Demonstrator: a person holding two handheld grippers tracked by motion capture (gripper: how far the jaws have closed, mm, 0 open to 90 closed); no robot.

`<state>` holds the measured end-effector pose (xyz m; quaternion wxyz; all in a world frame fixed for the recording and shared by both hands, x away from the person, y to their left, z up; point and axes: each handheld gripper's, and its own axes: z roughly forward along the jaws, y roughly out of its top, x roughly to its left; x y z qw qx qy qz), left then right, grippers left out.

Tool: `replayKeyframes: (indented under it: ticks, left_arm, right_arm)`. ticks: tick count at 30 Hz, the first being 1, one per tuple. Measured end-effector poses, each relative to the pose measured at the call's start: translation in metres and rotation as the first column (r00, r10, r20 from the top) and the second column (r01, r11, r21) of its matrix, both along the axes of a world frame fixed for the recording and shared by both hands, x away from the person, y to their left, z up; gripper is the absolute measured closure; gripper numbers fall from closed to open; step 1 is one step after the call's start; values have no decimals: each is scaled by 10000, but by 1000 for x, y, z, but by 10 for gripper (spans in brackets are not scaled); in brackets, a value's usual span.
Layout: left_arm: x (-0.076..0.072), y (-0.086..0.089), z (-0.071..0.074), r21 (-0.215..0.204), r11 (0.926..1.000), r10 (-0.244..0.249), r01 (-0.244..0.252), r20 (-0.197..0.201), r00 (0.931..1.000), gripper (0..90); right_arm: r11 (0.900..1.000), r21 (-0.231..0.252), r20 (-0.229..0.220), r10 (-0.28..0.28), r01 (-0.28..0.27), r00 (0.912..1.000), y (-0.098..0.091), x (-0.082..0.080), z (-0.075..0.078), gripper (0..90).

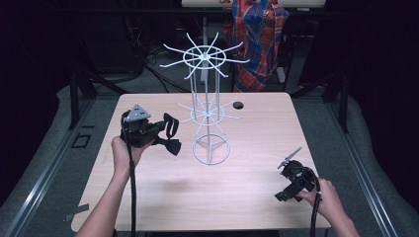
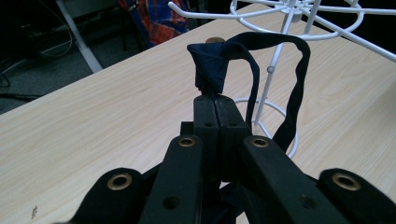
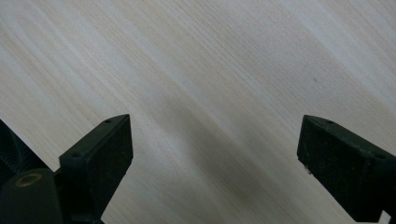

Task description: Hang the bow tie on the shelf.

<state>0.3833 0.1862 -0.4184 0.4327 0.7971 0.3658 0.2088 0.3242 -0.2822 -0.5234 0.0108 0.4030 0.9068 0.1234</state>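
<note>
Bow tie [image 1: 170, 140], dark navy with its strap making a loop, hangs from the left gripper [image 1: 157, 129] above the left part of the desk [image 1: 247, 192], just to the left of the white wire rack [image 1: 207, 106]. In the left gripper view the jaws are pressed together on a fold of the fabric [image 2: 209, 65], and the strap loop [image 2: 289, 79] arches to the right and falls down beside the rack's pole. The right gripper [image 1: 289, 163] rests low at the near right of the desk, well apart from the rack; its jaws stand wide open with nothing between them, only bare wood below.

The step in hand seems to be to hang the bow tie on one arm of the rack. To do it well, I think the loop must be kept open, so the left gripper should lift it a little above the tip of a lower arm [image 1: 184, 104] and then bring it over the tip, not push against the wire from the side. The rack looks light and stands on a thin ring base [image 1: 211, 150], so a slow move is better, because a hard touch could tip or turn it. Each arm ends in a small upturned tip; the strap should pass behind it before the jaws open. The free right gripper may steady the pole if it is needed.
</note>
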Motion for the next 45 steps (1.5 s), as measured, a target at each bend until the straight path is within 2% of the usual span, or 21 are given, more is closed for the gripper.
replayKeyframes:
  ticks: [3, 7, 8, 11, 14, 18, 25, 27, 33, 34, 35, 38, 45]
  left_arm:
    - [2, -2, -2, 16, 10000, 4, -4, -22, 10000, 889]
    - [4, -5, -2, 46, 10000, -23, 23, -15, 10000, 889]
    - [4, -8, -2, 46, 10000, -55, 55, 22, 10000, 889]
    - [5, -12, -3, 56, 9999, -115, 115, 14, 9999, 889]
    - [8, -14, -5, -85, 9999, -123, 123, -48, 9999, 889]
    - [9, -19, -7, -176, 9997, -186, 184, -108, 9998, 889]
    - [10, -25, -11, -32, 9998, -215, 215, -144, 9997, 889]
    - [10, -27, -14, -79, 9998, -203, 202, -130, 9997, 889]
    - [11, -31, -20, -220, 9996, -188, 187, -51, 9998, 889]
    - [12, -30, -21, -272, 9995, -168, 166, -85, 9998, 889]
    - [12, -30, -21, -272, 9995, -168, 166, -85, 9998, 889]
    - [12, -28, -23, -689, 9976, -18, 22, 46, 10000, 889]
    - [13, -33, -23, -658, 9978, -95, 106, 172, 9998, 888]
  right_arm:
    - [10000, 49, 8, -46, 46, 10000, 0, 0, -1, 103]
    - [9996, -166, -134, 206, -209, 9997, 0, 2, 1, 103]
    - [10000, 36, 22, -34, 33, 10000, 0, 0, -1, 103]
    - [9999, -86, -15, 76, -76, 10000, 0, 0, 1, 103]
    - [10000, 41, 2, 21, -21, 10000, 1, -1, 1, 103]
    - [9999, -153, 106, 65, -64, 9999, 2, -1, 1, 103]
    - [9996, -243, 37, 105, -104, 9999, 1, -1, 3, 103]
    - [9999, -126, 172, 20, -18, 9998, 2, -3, 3, 103]
    - [9992, -385, 163, 130, -123, 9998, 3, -2, 5, 103]
    - [9998, -188, 137, 70, -68, 9999, 3, -2, 3, 103]
    - [9998, -188, 137, 70, -68, 9999, 3, -2, 3, 103]
    - [9996, -273, 168, 42, -37, 9999, 3, -2, 4, 103]
    - [9996, -263, 134, 42, -38, 9999, 3, -1, 3, 104]
